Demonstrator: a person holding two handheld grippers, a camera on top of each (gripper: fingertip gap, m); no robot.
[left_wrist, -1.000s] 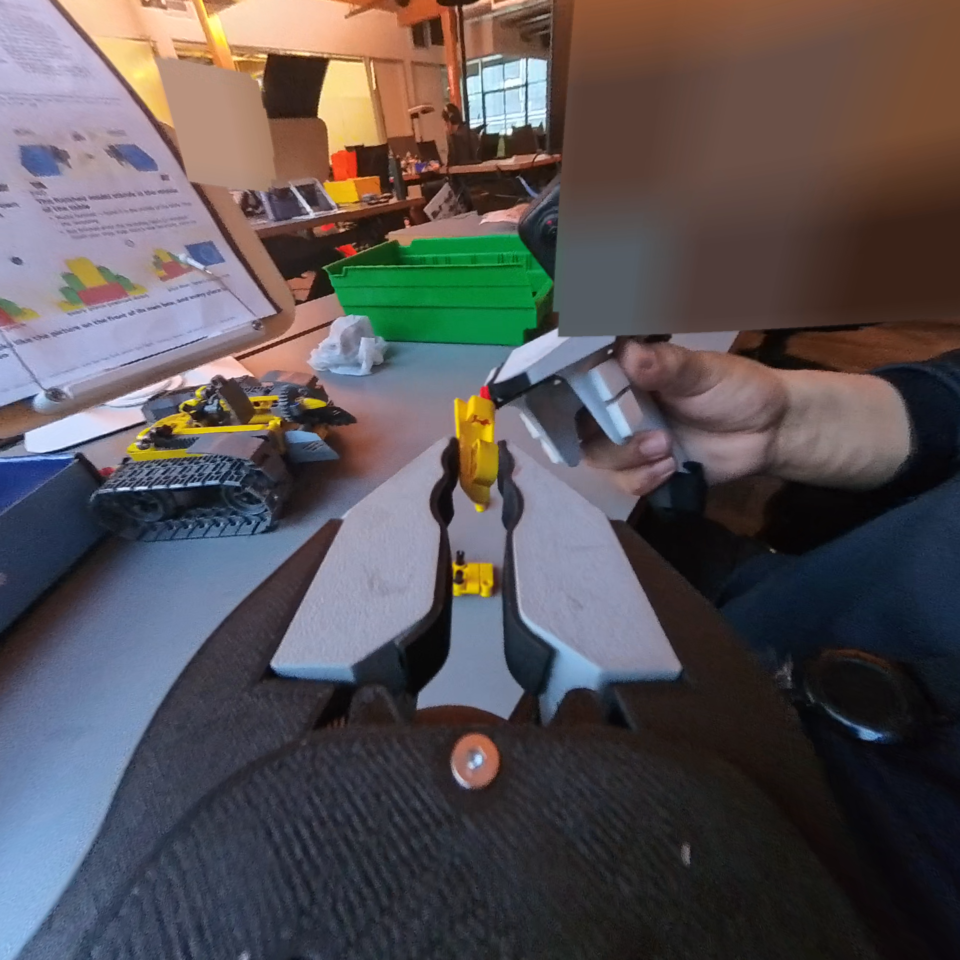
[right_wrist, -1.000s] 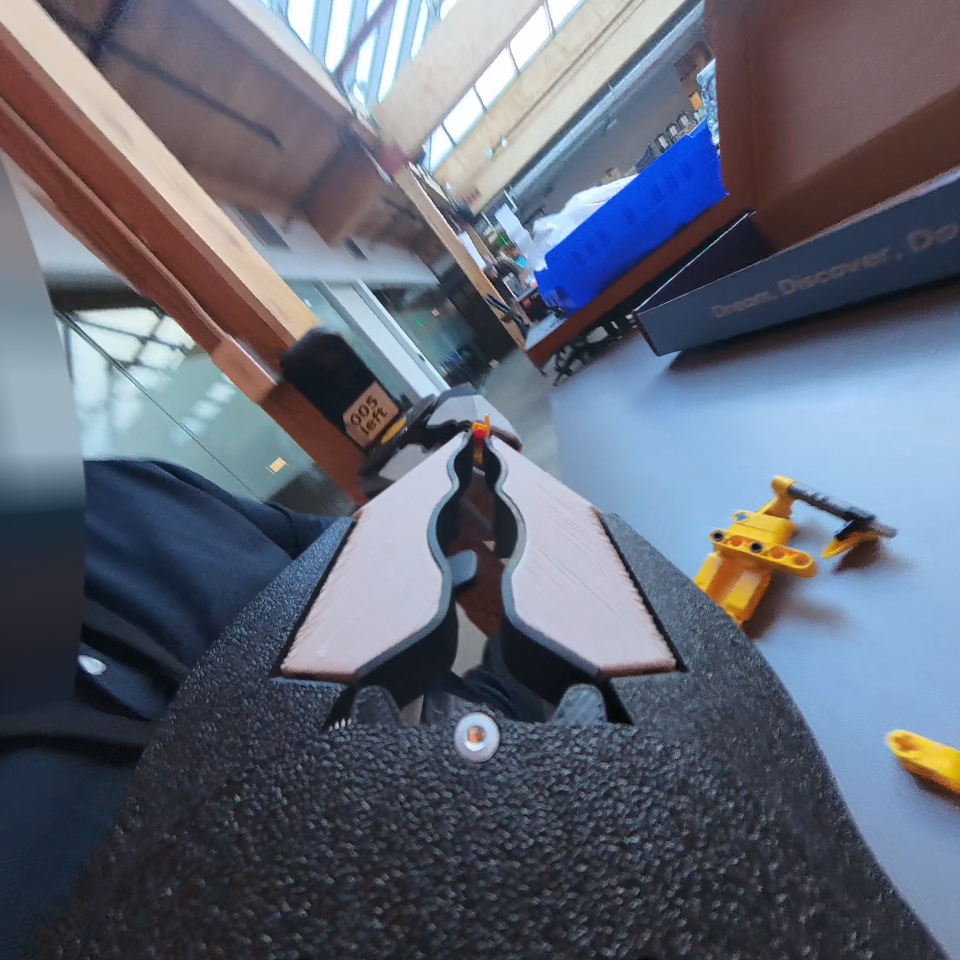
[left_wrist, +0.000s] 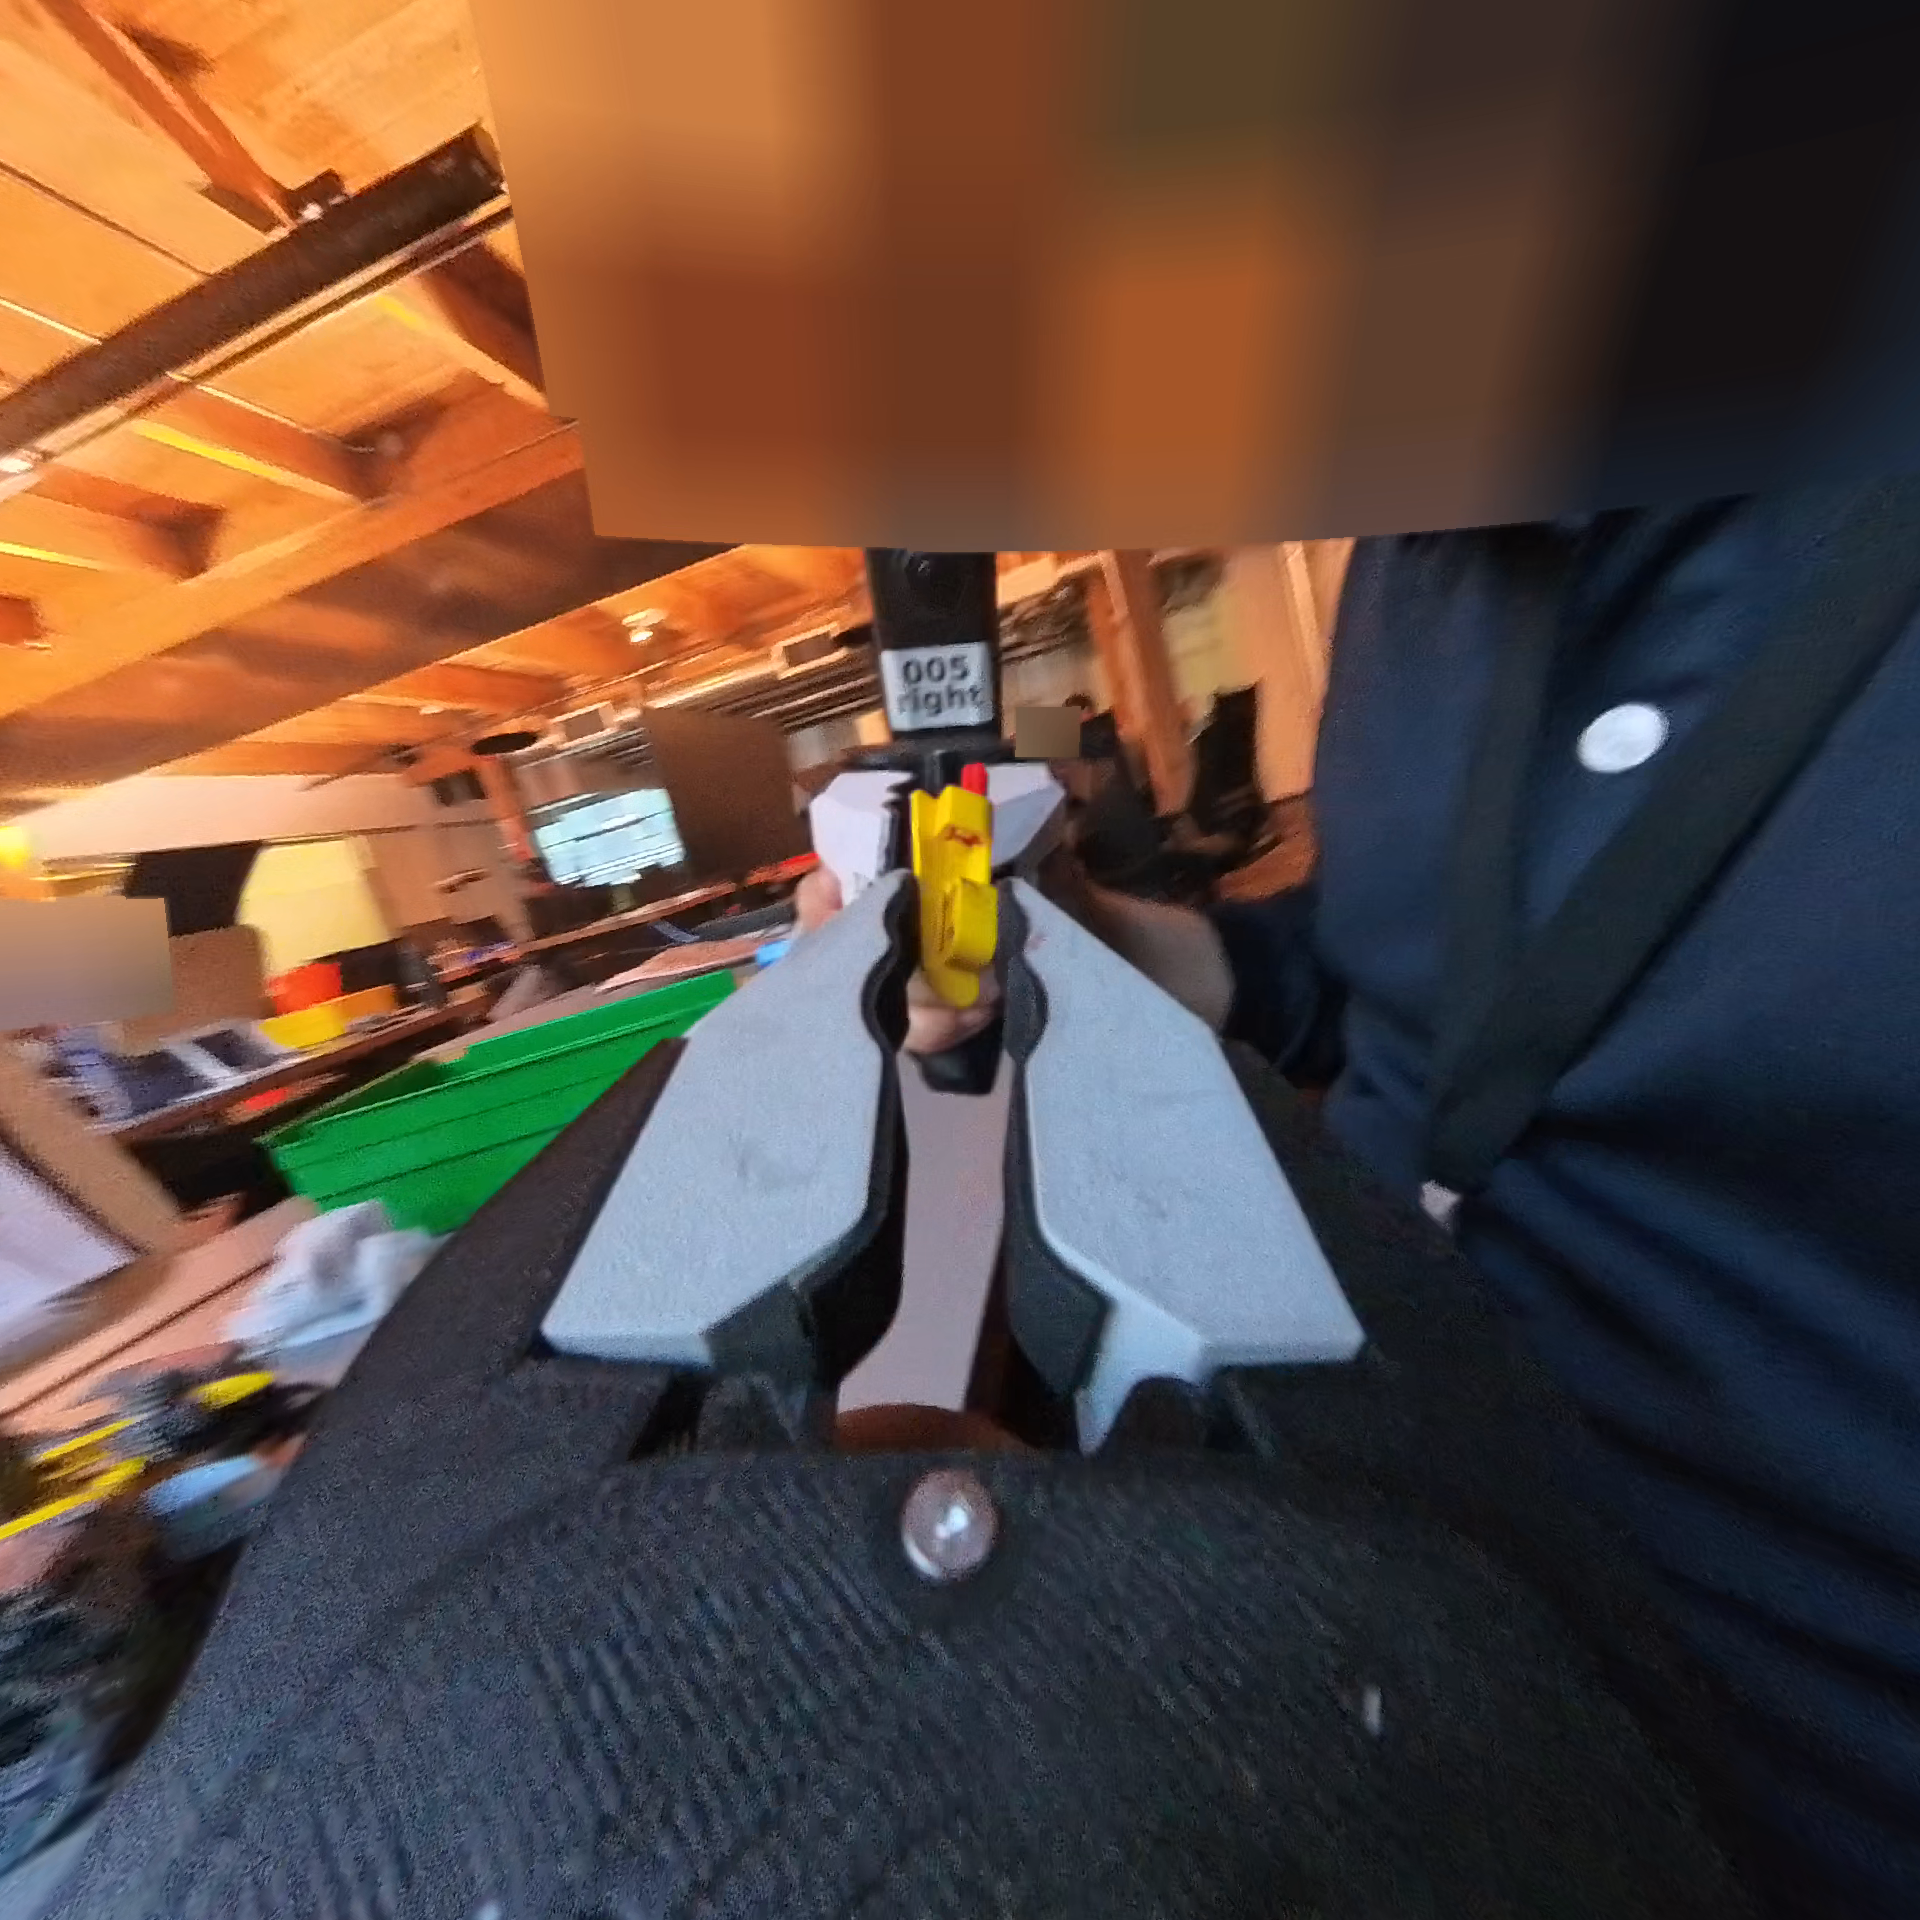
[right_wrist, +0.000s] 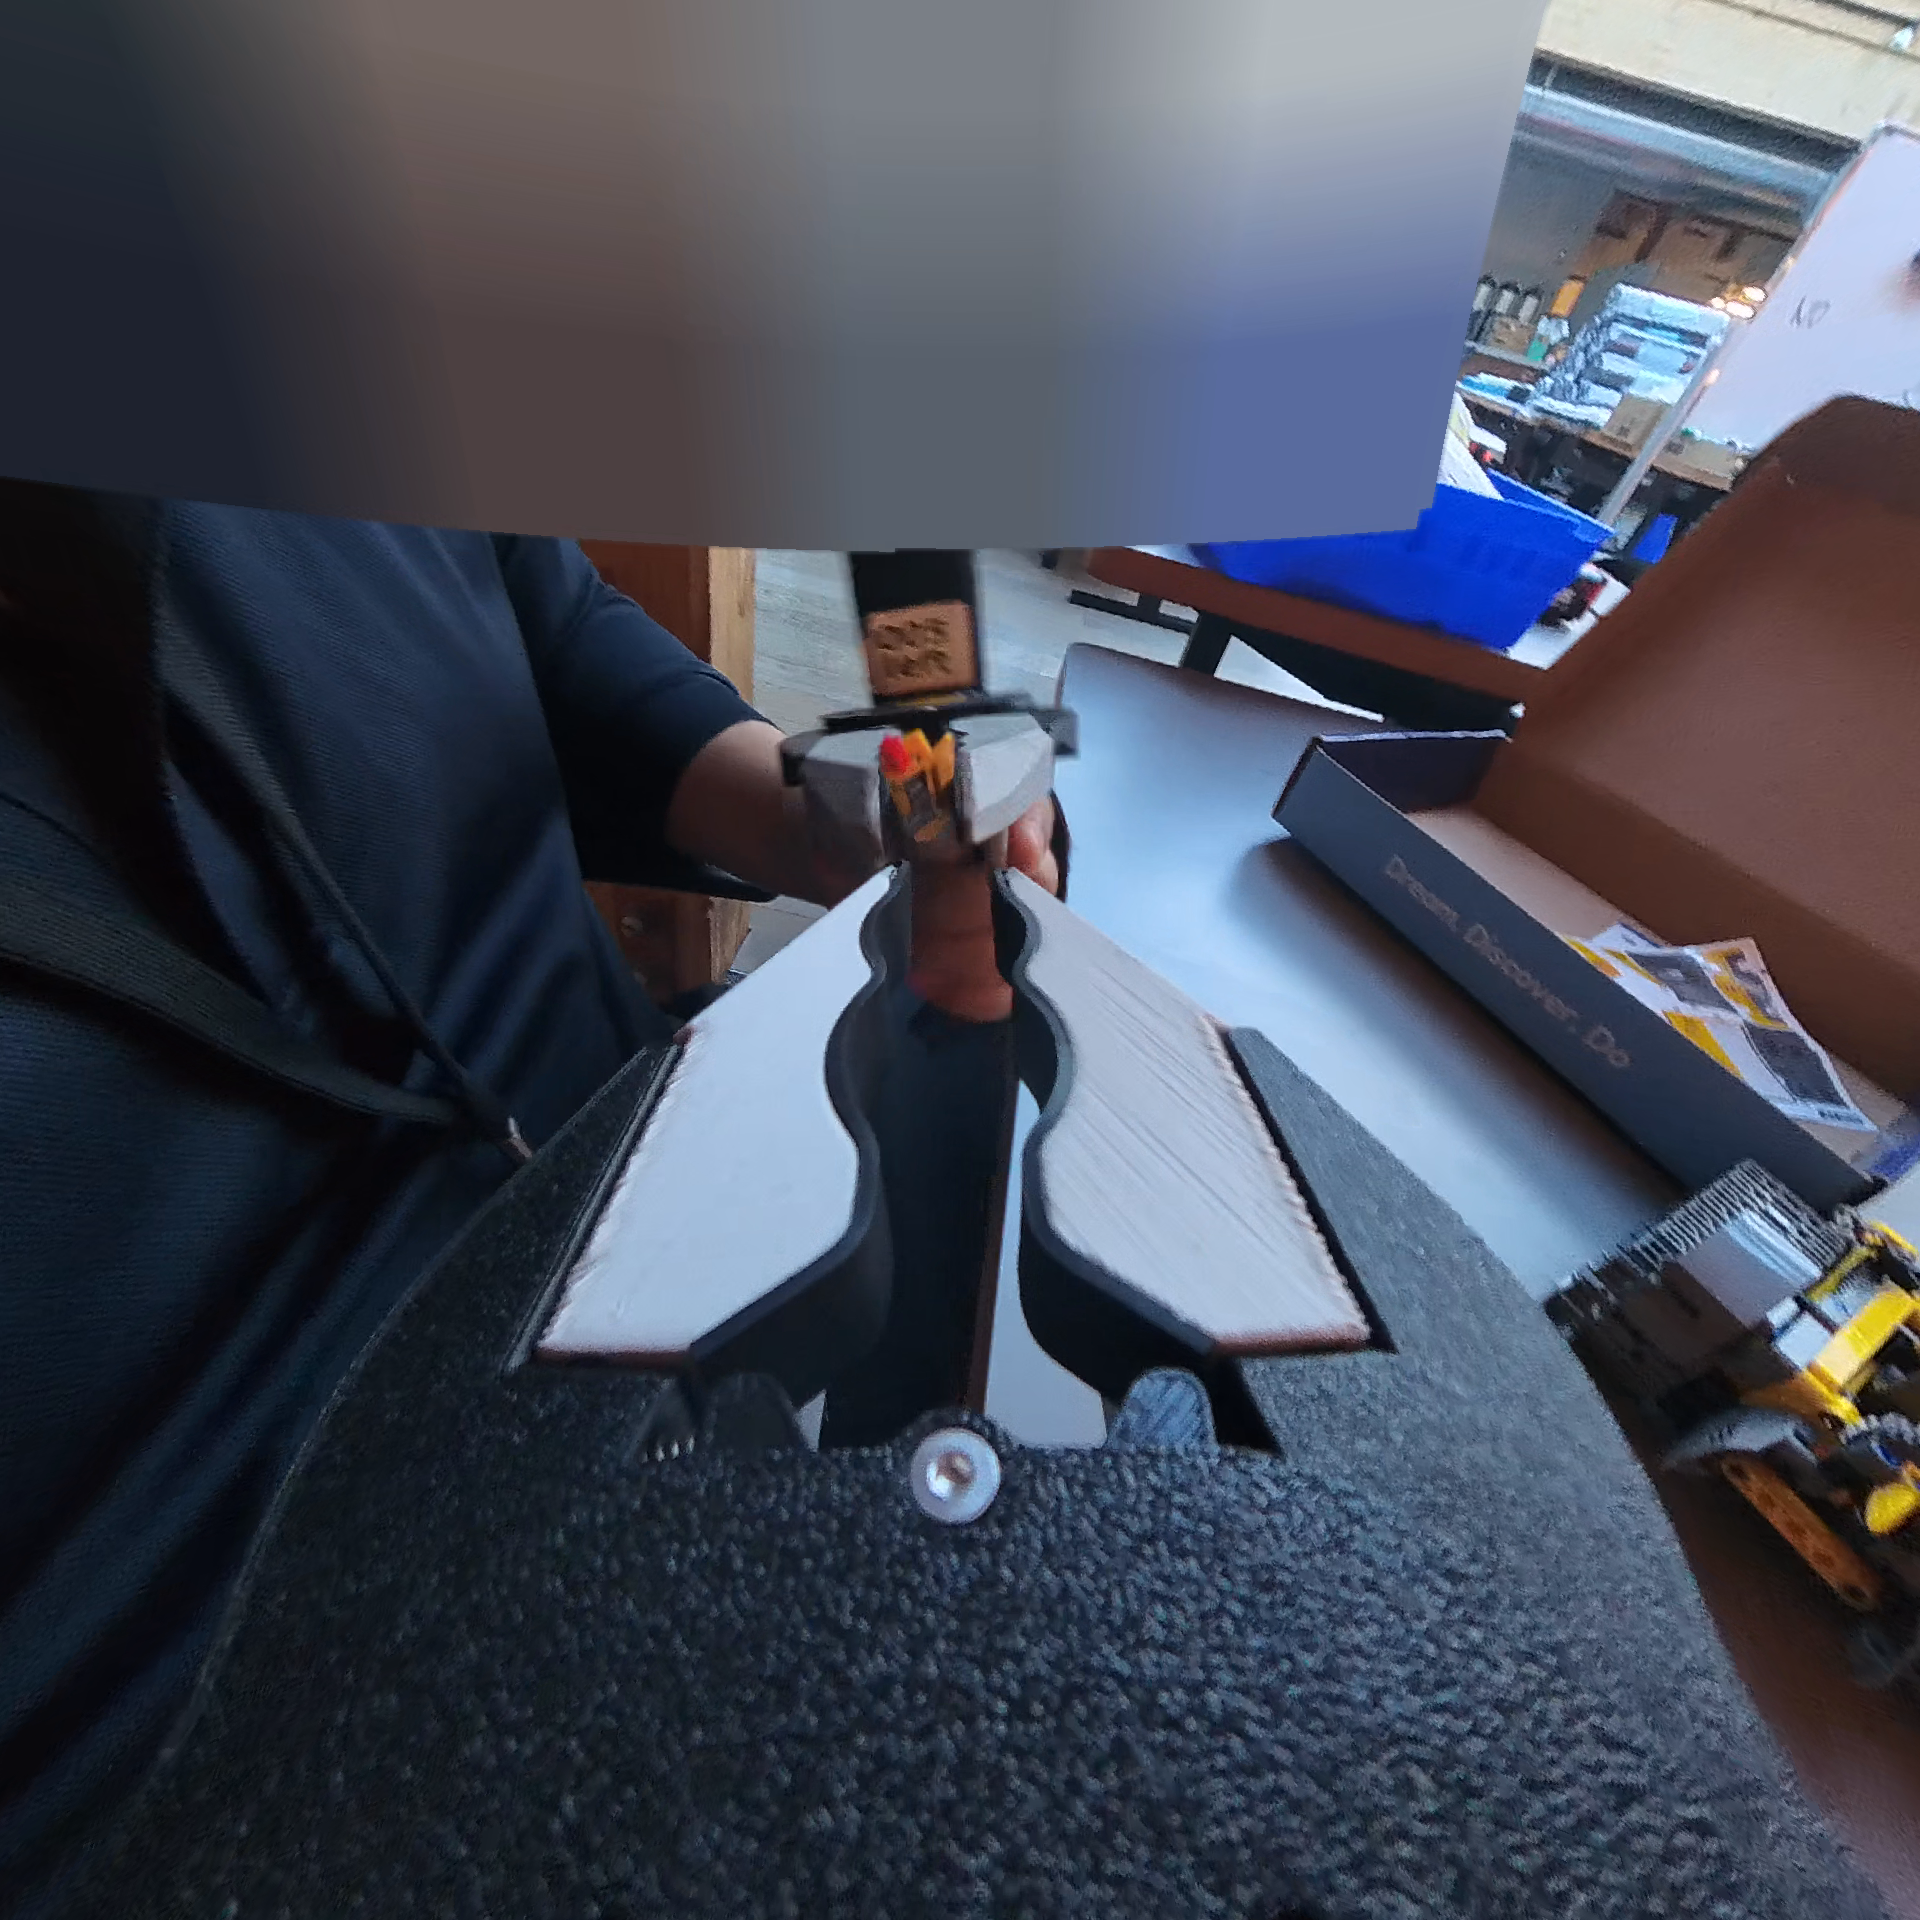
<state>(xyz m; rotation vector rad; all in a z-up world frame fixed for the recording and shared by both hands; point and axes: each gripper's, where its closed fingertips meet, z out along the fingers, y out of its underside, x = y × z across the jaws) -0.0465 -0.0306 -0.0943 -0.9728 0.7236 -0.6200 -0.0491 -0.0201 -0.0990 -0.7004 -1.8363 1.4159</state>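
Observation:
My left gripper (left_wrist: 954, 896) is shut on a yellow toy building piece (left_wrist: 951, 868) with a small red pin (left_wrist: 974, 777) at its top, held up in the air in front of a person in a dark top. My right gripper (left_wrist: 940, 821) faces it just beyond, its white fingers on either side of the piece's far end. In the right wrist view my right gripper (right_wrist: 948, 883) is open and empty. The left gripper (right_wrist: 925, 800) stands close ahead of it with the yellow piece (right_wrist: 923, 798) and red pin (right_wrist: 891, 750).
A grey table (right_wrist: 1247, 935) lies at the right with a dark box lid (right_wrist: 1558, 956), a printed leaflet (right_wrist: 1704, 997), a brown cardboard box (right_wrist: 1714, 727) and a yellow tracked toy vehicle (right_wrist: 1766, 1340). Green bins (left_wrist: 468, 1112) and a white tissue (left_wrist: 322, 1278) lie at the left.
Both grippers have risen from the table and now point at each other in front of the person. The right gripper's jaws have opened; the red pin stays on the yellow piece.

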